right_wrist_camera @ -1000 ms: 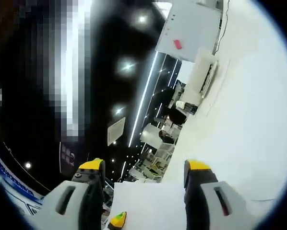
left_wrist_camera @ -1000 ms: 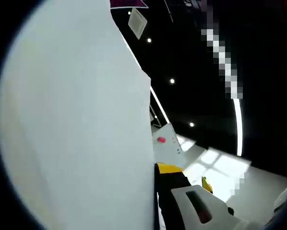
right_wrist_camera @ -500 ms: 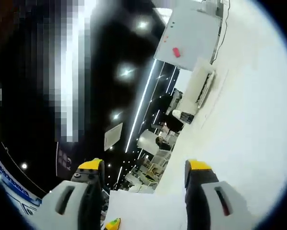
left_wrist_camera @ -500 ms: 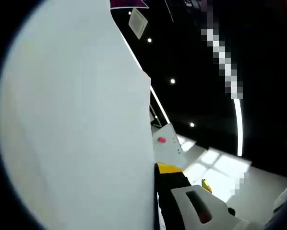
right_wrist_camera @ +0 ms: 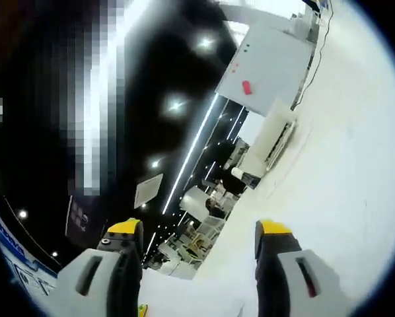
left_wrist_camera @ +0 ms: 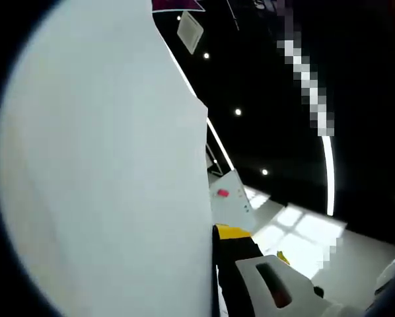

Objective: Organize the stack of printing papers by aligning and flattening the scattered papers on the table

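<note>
A white stack of paper stands on edge across the left half of the left gripper view. My left gripper looks shut on its edge: one yellow-tipped finger presses against the paper, and the other is hidden behind the sheets. In the right gripper view my right gripper is open, its jaws wide apart. A corner of the paper shows low between them, touching neither. A yellow tip of the left gripper peeks in at the bottom edge.
The white table runs up the right side of the right gripper view. On it stand a white box with a red mark and a white slotted device. That box also appears past the paper. Dark ceiling with spot lights lies behind.
The right gripper view has tilted, so the paper corner sits lower between its jaws and the box has drifted up and right. The left gripper view is unchanged.
</note>
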Tool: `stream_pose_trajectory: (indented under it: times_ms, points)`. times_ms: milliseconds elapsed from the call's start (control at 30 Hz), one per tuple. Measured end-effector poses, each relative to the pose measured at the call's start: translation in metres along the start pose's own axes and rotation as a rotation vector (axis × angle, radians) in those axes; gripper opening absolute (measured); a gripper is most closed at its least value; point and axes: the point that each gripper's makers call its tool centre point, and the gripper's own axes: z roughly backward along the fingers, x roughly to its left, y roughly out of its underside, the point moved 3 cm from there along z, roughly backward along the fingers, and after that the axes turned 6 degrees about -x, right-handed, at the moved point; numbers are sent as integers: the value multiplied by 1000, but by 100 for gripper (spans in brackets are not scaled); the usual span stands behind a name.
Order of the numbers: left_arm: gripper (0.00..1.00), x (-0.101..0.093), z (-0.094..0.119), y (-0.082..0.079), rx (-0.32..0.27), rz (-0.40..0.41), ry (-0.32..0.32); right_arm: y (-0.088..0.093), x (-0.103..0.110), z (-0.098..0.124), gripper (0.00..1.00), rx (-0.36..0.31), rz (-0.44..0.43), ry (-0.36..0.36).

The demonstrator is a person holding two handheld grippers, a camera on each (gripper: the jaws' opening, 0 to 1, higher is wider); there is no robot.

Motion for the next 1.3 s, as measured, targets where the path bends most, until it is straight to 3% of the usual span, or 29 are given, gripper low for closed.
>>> stream_pose_trajectory:
  times_ms: [1300]
  points:
    - [6,-3,-1,8,30,-28,8,-43,-22,19,66,-59,150,46]
